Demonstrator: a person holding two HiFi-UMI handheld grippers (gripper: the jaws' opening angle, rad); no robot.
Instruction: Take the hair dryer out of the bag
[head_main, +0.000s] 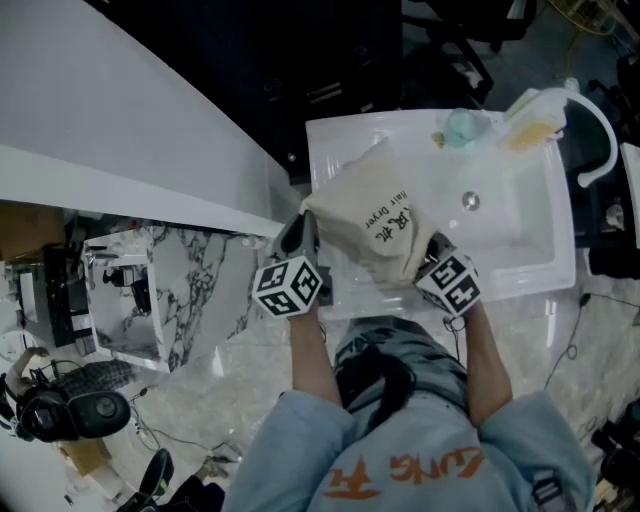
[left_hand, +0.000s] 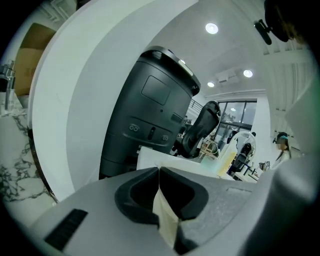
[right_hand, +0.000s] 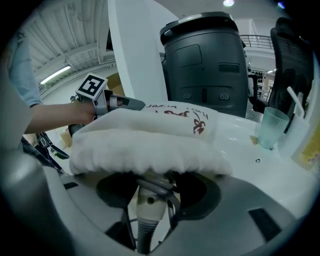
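A: Where's the bag?
B: The bag (head_main: 375, 215) lies on the white sink (head_main: 520, 230), toward its 9 o'clock side, print facing up.
A: And the tongs?
B: The left tongs (head_main: 303, 228) are closed tight on a fold of cloth at the bag's 8 o'clock corner. The right tongs (head_main: 432, 250), at its 5 o'clock end, clasp the hair dryer (right_hand: 150, 200) by the handle.
A: Is it out?
B: Only the cream handle and cord end show at the mouth; the rest sits inside. A pale green cup (head_main: 462, 127) stands at the bag's 1 o'clock.
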